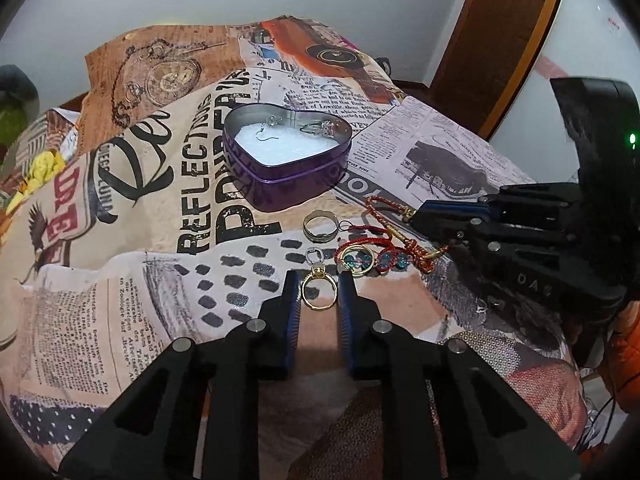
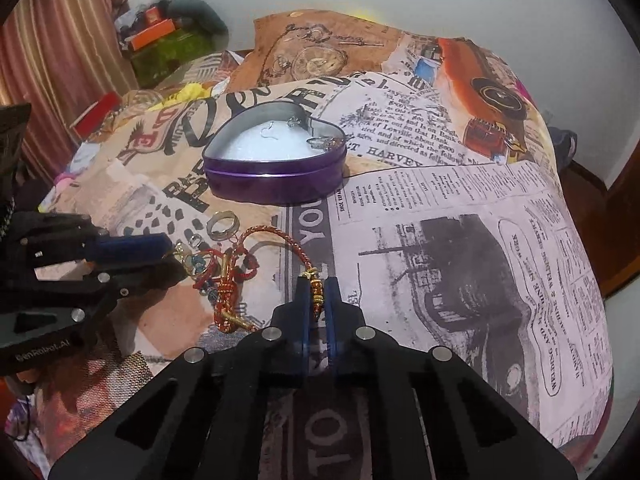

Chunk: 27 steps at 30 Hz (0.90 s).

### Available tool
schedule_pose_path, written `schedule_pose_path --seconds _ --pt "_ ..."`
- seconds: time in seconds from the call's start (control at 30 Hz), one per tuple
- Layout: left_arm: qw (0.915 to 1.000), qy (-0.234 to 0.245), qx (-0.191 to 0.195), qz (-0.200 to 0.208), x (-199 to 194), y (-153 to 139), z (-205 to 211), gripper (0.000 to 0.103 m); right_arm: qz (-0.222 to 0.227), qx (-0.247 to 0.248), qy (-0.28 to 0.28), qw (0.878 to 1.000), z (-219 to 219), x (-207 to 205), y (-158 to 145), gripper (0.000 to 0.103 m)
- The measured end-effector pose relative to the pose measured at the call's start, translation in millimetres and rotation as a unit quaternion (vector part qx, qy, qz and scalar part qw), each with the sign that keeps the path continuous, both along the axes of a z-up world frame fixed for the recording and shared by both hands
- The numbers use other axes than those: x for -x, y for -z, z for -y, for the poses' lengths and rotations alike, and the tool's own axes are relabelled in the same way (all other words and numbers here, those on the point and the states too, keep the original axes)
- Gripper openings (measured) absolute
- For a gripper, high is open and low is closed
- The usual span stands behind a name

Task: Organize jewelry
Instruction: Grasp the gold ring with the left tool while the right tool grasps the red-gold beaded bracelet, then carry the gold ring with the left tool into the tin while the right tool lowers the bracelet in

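A purple heart-shaped tin (image 1: pixel 280 184) with white lining holds a few earrings (image 1: pixel 320 128); it also shows in the right wrist view (image 2: pixel 276 184). My left gripper (image 1: pixel 319 282) is closed around a gold ring (image 1: pixel 318 294) lying on the cloth, its pads touching the ring's sides. My right gripper (image 2: pixel 317 286) is shut on the gold end of a red and gold cord bracelet (image 2: pixel 280 236). A silver band ring (image 1: pixel 320 226), a small silver ring (image 1: pixel 315 255) and blue bead jewelry (image 1: pixel 374 260) lie between the grippers.
Everything rests on a rumpled newspaper-print cloth (image 2: pixel 460 240). Clutter (image 2: pixel 160 40) and a curtain (image 2: pixel 60 60) are at the far left. A wooden door frame (image 1: pixel 500 40) stands at the right.
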<state>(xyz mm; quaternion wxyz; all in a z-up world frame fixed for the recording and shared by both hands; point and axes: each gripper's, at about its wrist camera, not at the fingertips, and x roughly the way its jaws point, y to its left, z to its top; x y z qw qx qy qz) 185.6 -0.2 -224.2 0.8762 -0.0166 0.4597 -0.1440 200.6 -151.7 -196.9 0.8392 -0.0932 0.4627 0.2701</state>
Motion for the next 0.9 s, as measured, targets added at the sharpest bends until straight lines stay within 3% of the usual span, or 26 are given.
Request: schedule_pose_path --seconds 0.9 --pt "0.9948 -0.045 -0.013 0.090 12.3 -69.1 -16.7 0.018 0.083 -0.049 0.030 0.995 2.1 3.9 -73.0 0.006"
